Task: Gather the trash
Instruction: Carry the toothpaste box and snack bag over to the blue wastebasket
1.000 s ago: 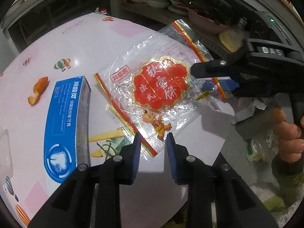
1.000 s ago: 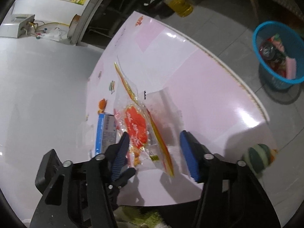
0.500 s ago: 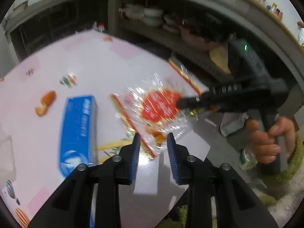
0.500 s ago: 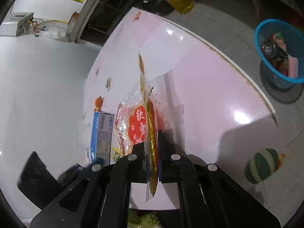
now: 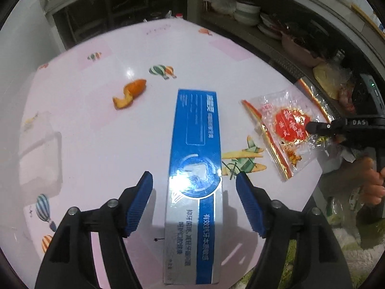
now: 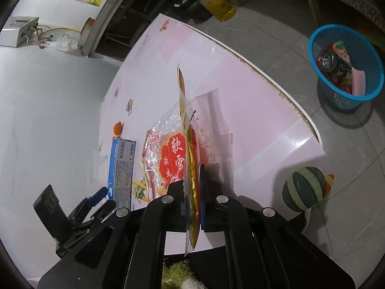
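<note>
Between shut jaws, snack wrapper (image 6: 173, 159)

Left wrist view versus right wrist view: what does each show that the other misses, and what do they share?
Only the left wrist view: shelves of stacked bowls and the hand holding the right gripper.
Only the right wrist view: the blue trash basket on the floor, a bottle of yellow oil, a striped ball.
Both: the pink table, blue toothpaste box, orange peel, and the red snack wrapper clamped by the right gripper.
</note>
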Action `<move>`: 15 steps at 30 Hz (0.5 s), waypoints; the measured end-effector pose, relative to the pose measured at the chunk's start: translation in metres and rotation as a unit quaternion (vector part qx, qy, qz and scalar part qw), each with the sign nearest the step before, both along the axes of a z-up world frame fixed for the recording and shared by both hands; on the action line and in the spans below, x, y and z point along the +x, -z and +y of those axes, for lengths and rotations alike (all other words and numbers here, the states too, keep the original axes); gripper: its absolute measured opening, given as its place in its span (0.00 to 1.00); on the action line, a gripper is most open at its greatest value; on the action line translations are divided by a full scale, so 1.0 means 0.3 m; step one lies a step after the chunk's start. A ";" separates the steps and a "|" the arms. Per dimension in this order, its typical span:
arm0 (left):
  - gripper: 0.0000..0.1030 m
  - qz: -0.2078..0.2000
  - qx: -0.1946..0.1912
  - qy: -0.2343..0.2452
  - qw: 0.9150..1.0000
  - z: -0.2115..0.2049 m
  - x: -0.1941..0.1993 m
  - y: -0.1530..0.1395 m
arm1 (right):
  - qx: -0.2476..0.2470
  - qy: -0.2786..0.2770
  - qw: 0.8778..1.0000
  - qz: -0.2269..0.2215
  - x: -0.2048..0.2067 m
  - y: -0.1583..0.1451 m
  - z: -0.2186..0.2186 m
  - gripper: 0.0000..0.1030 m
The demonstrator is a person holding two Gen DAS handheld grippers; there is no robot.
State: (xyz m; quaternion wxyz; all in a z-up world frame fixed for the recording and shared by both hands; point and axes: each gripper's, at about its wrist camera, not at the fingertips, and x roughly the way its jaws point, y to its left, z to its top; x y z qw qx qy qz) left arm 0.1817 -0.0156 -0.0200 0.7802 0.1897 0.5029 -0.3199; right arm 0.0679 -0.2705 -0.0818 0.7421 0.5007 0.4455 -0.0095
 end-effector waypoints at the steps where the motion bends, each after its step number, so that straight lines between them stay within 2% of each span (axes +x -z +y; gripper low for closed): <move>1: 0.67 0.003 0.001 -0.001 1.000 -0.005 0.004 0.009 | -0.004 -0.001 1.000 0.001 0.003 -0.003 0.002 0.05; 8: 0.67 0.007 0.006 -0.011 1.000 -0.041 0.036 0.039 | -0.013 -0.004 1.000 0.003 0.011 0.001 0.009 0.05; 15: 0.52 0.021 0.020 -0.020 0.999 -0.058 0.072 0.077 | -0.014 -0.004 1.000 0.003 0.002 0.003 0.001 0.05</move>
